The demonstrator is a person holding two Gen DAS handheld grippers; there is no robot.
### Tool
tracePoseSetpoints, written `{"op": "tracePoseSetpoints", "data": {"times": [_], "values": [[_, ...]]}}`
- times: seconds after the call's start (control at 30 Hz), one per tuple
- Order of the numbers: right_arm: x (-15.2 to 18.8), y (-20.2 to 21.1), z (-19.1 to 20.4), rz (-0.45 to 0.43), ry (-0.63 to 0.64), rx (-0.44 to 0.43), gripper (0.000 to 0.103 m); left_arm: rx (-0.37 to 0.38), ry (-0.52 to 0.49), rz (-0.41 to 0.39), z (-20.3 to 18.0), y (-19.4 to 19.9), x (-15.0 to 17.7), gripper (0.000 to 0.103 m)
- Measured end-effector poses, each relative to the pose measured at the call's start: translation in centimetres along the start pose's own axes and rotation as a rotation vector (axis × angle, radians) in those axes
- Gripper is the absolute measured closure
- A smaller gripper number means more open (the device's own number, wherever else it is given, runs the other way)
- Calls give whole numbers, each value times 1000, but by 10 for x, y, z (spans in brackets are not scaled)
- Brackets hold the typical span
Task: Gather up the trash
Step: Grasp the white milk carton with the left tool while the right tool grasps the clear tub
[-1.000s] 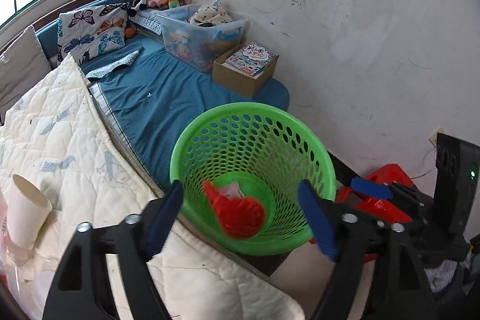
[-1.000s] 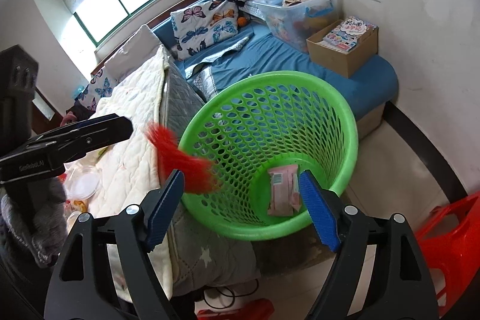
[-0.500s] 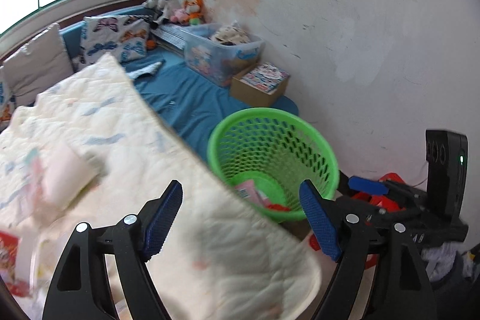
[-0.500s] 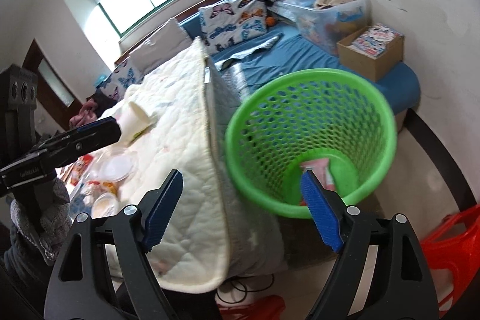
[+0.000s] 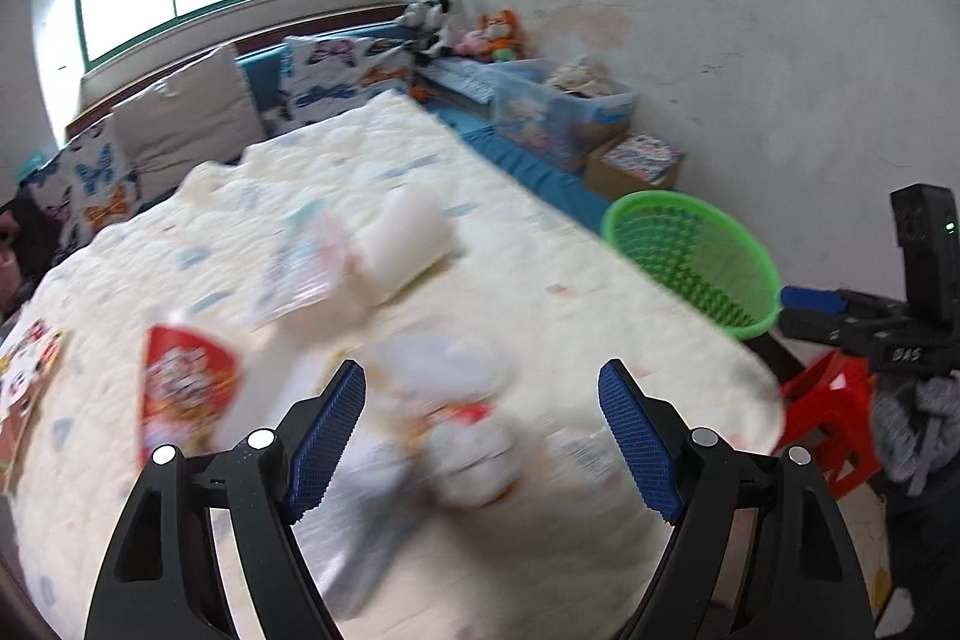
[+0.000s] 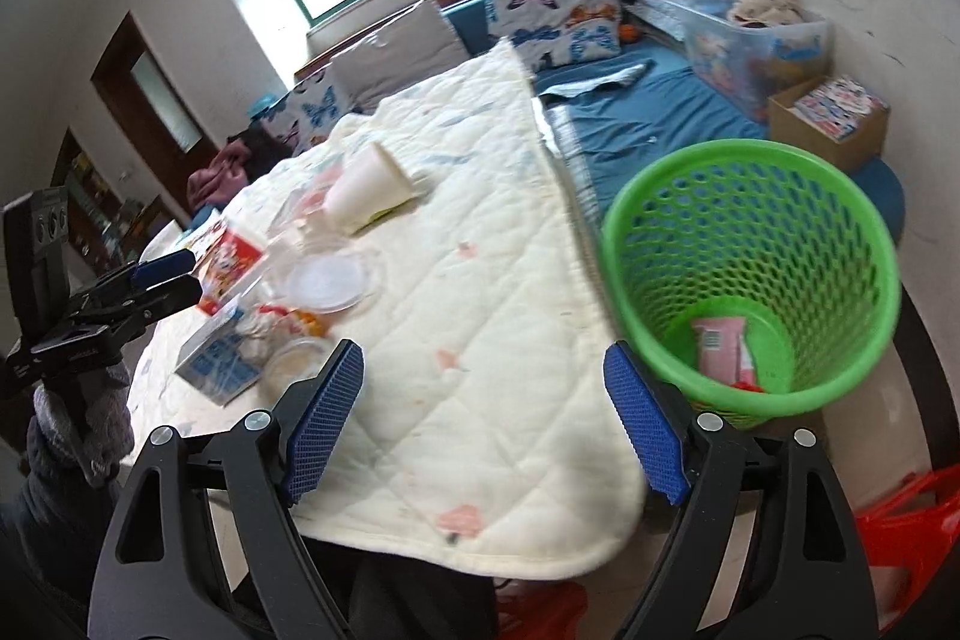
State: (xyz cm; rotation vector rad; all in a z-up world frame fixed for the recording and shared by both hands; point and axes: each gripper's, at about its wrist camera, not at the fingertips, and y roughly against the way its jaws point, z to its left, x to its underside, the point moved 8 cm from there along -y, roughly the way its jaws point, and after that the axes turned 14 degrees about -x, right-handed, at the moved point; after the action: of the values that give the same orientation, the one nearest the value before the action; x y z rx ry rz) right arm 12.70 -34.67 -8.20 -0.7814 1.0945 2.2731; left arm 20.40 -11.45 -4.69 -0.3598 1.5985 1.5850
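A green mesh basket stands beside the bed; it also shows in the left wrist view. A pink packet and a bit of red lie in its bottom. Trash lies on the cream quilt: a white paper cup, a clear plastic lid, a red packet, a blue-and-white carton. My left gripper is open and empty above the blurred trash pile. My right gripper is open and empty over the quilt's corner, left of the basket.
Pillows, a clear storage bin and a cardboard box sit on the blue mattress by the wall. A red stool stands on the floor to the right of the bed.
The red piece dropped into the basket. Both grippers swung left, away from the basket and over the quilt, the left one now above the trash pile. Both stayed open.
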Motion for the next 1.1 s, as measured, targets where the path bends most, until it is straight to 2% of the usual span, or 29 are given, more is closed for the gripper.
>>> {"op": "tracePoseSetpoints", "data": {"times": [0.2,0.47,0.73,0.93,1.1], "values": [[6,-27,31,57,44,-49,19,-41,10,39,47,0,27,26],[25,-70,77,147,127,-116,16,-46,3,78,66,-9,49,26],[44,-114,107,230,234,-102,13,-31,-27,90,68,-14,57,26],[51,-139,107,267,282,-47,13,-18,-72,101,64,-19,60,26],[51,-149,101,277,263,-36,14,-6,-125,113,58,-24,63,26]]}}
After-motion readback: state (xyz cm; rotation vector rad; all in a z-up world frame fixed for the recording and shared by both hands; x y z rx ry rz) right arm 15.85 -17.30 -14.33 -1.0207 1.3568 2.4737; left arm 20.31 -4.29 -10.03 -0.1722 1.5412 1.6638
